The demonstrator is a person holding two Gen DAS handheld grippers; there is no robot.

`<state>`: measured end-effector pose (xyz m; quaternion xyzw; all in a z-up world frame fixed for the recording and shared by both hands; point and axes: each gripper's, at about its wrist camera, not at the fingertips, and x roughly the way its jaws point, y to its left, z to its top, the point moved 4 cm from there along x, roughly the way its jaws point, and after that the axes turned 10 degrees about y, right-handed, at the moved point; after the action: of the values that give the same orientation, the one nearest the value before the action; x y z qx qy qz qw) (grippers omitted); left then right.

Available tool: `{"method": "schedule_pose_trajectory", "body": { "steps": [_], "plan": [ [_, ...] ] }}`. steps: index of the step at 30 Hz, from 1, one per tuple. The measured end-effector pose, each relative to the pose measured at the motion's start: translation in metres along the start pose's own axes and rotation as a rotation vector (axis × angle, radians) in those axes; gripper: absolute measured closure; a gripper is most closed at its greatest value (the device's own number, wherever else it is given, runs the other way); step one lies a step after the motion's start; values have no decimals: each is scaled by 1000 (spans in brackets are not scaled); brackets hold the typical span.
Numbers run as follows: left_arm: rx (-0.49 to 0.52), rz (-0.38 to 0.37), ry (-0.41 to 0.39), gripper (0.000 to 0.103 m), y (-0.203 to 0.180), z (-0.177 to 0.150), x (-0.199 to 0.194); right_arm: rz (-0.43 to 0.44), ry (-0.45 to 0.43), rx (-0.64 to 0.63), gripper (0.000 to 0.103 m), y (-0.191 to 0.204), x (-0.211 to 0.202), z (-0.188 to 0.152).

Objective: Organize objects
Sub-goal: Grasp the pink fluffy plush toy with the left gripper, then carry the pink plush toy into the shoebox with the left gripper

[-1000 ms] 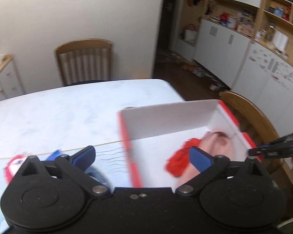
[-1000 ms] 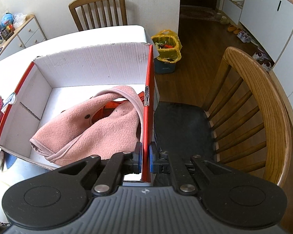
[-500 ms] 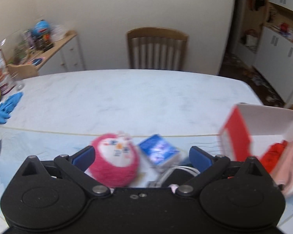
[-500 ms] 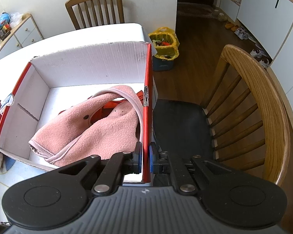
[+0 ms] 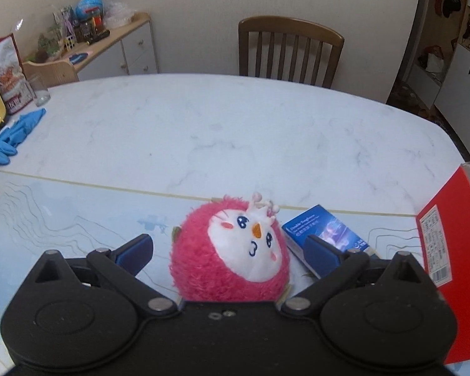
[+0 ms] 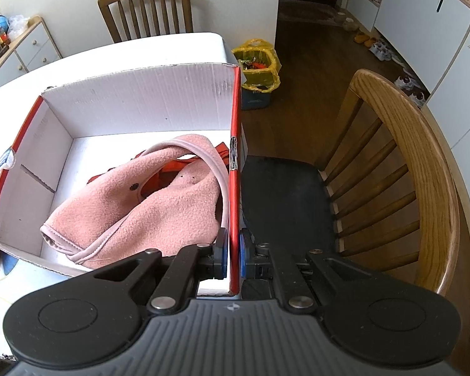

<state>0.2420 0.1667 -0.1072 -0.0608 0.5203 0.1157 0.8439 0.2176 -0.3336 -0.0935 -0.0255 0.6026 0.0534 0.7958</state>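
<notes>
The left tool (image 5: 227, 249) is spread wide around the pink plush (image 5: 230, 250) on the table (image 5: 203, 131), pads clear of its sides. A blue box (image 5: 327, 230) lies just right of the plush. The right tool (image 6: 232, 252) pinches the red side wall of the carton (image 6: 235, 156), which holds a pink fleece (image 6: 147, 210) over something orange

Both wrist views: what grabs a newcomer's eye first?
The pink plush bird lying on the table mat, framed between the open fingers of the left hand-held gripper. Then the red-and-white box with a pink fleece inside, its right wall pinched by the right hand-held gripper.
</notes>
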Motion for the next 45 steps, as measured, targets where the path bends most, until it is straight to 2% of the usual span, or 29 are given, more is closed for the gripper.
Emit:
{"method": "schedule_pose_trajectory", "body": {
  "steps": [9, 14, 22, 27, 37, 45],
  "plan": [
    [9, -4, 44, 4, 4, -5, 23, -25, 16, -9, 96, 4, 5, 2],
    [7, 4, 46, 17, 2, -5, 23, -26, 19, -8, 96, 5, 7, 2],
    [11, 34, 37, 29, -2, -4, 18, -21, 19, -9, 96, 4, 8, 2],
    [-10, 32, 18, 31, 0, -3, 2, -20, 20, -14, 96, 4, 8, 2],
    [-9, 17, -49, 31, -7, 0, -54, -4, 8, -23, 96, 2, 7, 0],
    [51, -44, -82, 31, -41, 3, -95, 15, 2, -21, 96, -2, 5, -1]
  ]
}}
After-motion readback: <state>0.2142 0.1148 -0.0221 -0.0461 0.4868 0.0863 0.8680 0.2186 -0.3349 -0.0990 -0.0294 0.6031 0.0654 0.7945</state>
